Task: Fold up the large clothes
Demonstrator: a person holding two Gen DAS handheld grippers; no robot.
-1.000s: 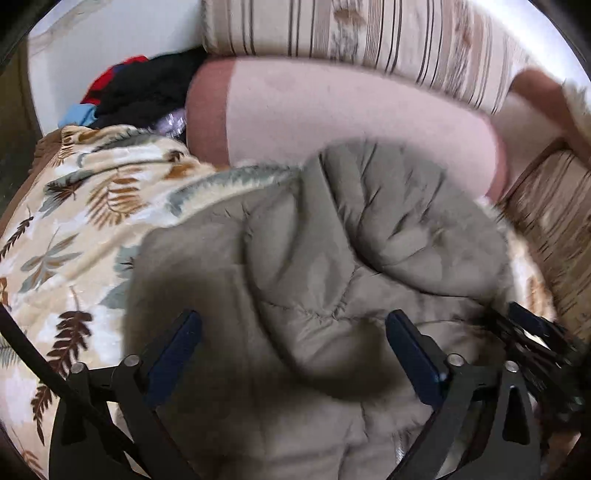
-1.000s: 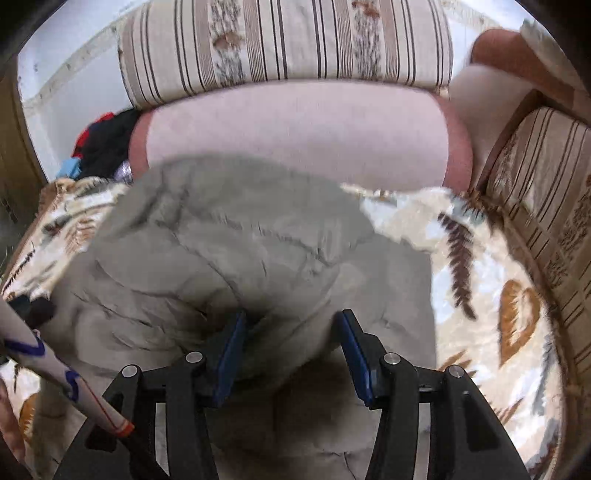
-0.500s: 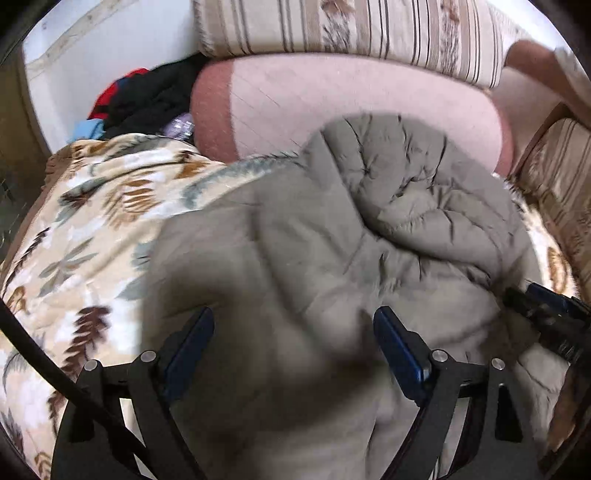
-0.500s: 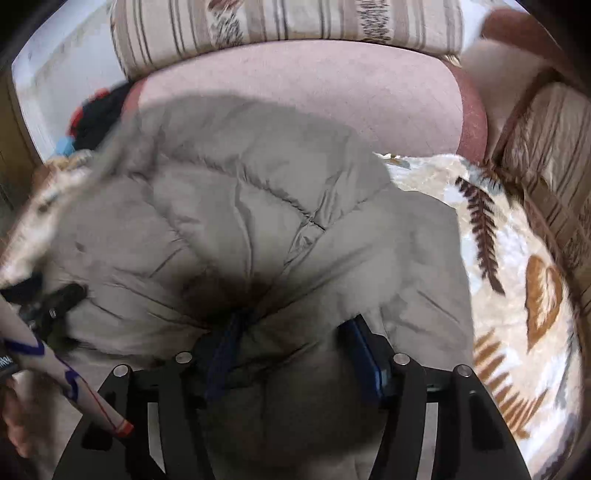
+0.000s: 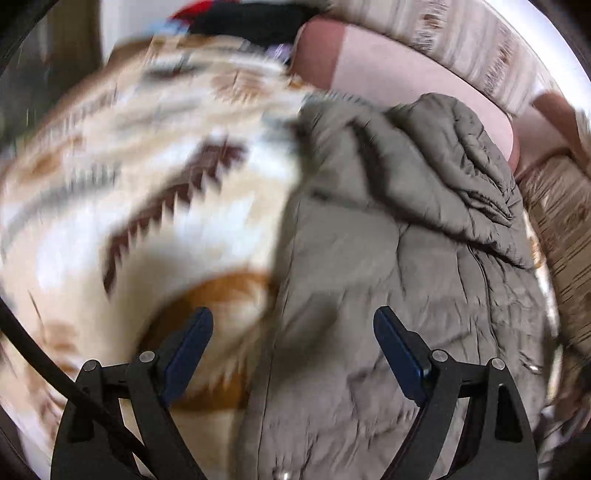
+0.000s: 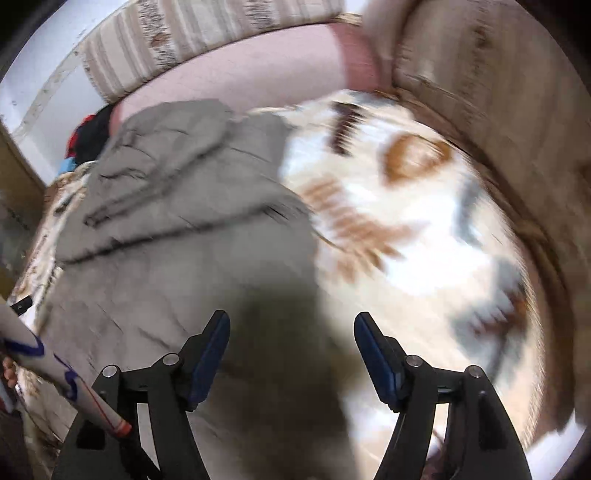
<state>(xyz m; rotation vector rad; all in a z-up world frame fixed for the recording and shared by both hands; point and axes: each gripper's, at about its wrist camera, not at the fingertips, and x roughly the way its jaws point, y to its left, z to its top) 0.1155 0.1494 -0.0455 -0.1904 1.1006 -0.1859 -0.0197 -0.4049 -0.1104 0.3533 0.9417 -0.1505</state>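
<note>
1. Both my grippers have let go and swung outward since half a second ago: the right gripper point(image 6: 291, 354), which was clamped on a bunch of the padded jacket point(image 5: 399, 280), now stands wide with nothing between its jaws, and the left gripper point(image 5: 293, 354) is wide too, empty, straddling the jacket's left edge.
2. That jacket lies folded lengthwise on the leaf-print blanket point(image 5: 147, 192), its hood end at the far side against the pink bolster point(image 5: 388, 70). From my right wrist view it fills the left half, with blanket bare to the right.
3. I judge one fold is laid and a second, near end to far end, is next.
4. Risks as I see them: the puffy quilting may spring the fold back open once unpinned; a shallow pinch could catch only the top layer and peel it off; the slick shell may slide over the blanket and skew the stack.
5. Both views are smeared with motion, so I cannot place the near hem exactly.
6. Around me: a striped cushion point(image 6: 207, 33) behind the bolster, a pile of dark and red clothes point(image 6: 88, 136) at the far left, and the sofa arm point(image 6: 498, 110) close on the right, limiting room there.
</note>
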